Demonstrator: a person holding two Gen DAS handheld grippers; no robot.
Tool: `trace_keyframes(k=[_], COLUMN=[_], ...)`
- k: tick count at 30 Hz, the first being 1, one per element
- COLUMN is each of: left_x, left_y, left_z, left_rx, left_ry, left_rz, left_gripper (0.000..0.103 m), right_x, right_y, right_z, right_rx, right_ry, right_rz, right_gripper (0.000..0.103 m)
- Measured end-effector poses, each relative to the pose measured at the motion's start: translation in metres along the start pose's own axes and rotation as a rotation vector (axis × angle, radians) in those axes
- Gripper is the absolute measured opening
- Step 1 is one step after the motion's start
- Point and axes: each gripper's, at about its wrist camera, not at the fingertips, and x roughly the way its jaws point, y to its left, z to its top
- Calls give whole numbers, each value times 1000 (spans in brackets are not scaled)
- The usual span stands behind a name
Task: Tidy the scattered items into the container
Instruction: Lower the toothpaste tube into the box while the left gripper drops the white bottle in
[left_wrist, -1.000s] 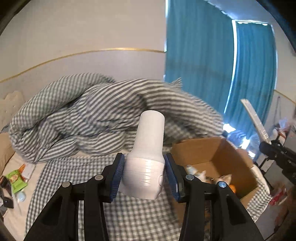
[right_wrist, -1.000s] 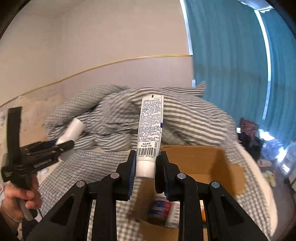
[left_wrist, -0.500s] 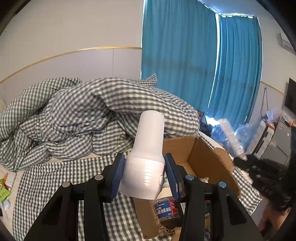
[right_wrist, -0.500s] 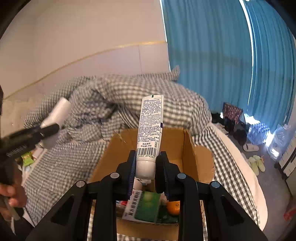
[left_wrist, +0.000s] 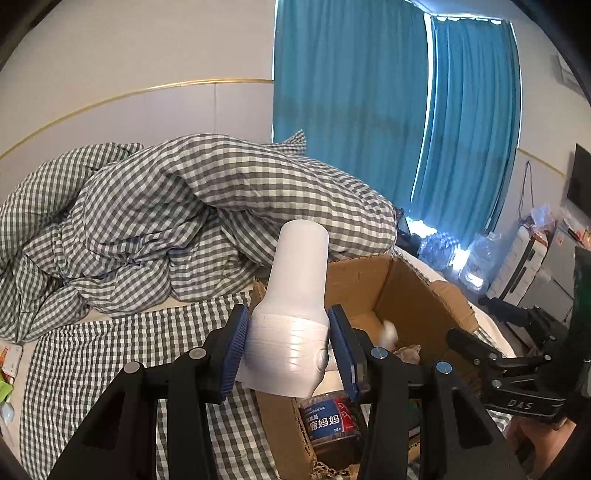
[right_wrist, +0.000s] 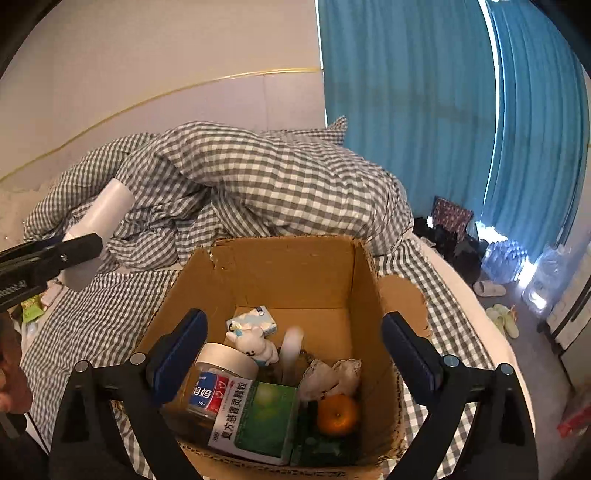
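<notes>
My left gripper (left_wrist: 290, 352) is shut on a white bottle (left_wrist: 295, 306) and holds it upright above the near left corner of the cardboard box (left_wrist: 417, 291). My right gripper (right_wrist: 293, 354) is open and empty over the box (right_wrist: 280, 269). A white tube (right_wrist: 291, 349), blurred, drops between the items in the box. Inside lie a jar (right_wrist: 218, 384), a green medicine pack (right_wrist: 258, 421), an orange (right_wrist: 338, 413), a tissue pack (right_wrist: 253, 321) and a small white figurine (right_wrist: 255, 347). The left gripper and bottle (right_wrist: 99, 229) show at left in the right wrist view.
The box stands on a checked bed sheet (right_wrist: 99, 317). A heaped checked duvet (left_wrist: 166, 221) lies behind it. Small items (left_wrist: 5, 373) lie at the bed's far left. Blue curtains (right_wrist: 443, 110), slippers (right_wrist: 498, 306) and water bottles are right of the bed.
My right gripper has opened and let go of the white tube, which now falls into the box. Both grippers have moved closer over the box.
</notes>
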Motion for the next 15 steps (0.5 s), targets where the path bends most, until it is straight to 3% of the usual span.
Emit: trace_keyframes(k=[15], left_x=[44], left_y=[-55], left_z=[-3], left_rx=[76], left_ry=[76], left_rz=[-93], left_gripper=[45], right_x=[-43], right_y=[-35], right_z=[1], right_rx=[60], right_ry=[-64], right_rz=[-60], right_gripper=[96])
